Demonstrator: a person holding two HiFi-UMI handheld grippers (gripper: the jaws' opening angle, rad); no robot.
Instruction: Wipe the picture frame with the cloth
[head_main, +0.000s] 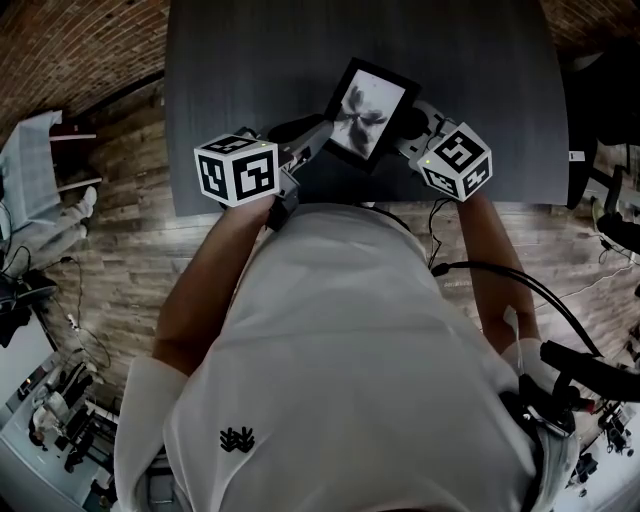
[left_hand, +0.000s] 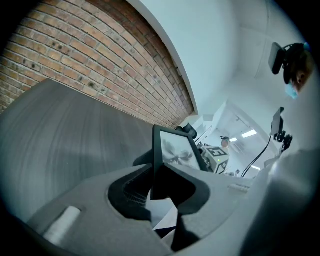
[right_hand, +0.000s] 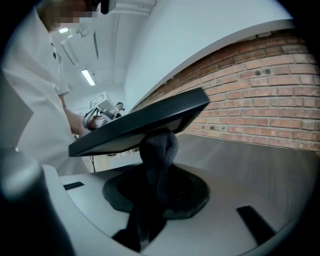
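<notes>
A black picture frame (head_main: 368, 110) with a grey flower print is held tilted above the dark grey table (head_main: 250, 60). My left gripper (head_main: 318, 136) is shut on its lower left edge; in the left gripper view the frame (left_hand: 172, 147) stands upright between the jaws of that gripper (left_hand: 160, 181). My right gripper (head_main: 405, 126) is at the frame's right side, shut on a dark grey cloth (right_hand: 157, 150). In the right gripper view the cloth rises from this gripper (right_hand: 157, 186) and its bunched top touches the underside of the frame (right_hand: 140, 122).
The table's near edge (head_main: 400, 205) runs just in front of the person's body. A brick wall (left_hand: 90, 60) stands behind the table. Cables (head_main: 520, 285) and dark equipment (head_main: 600, 370) lie over the wooden floor at the right.
</notes>
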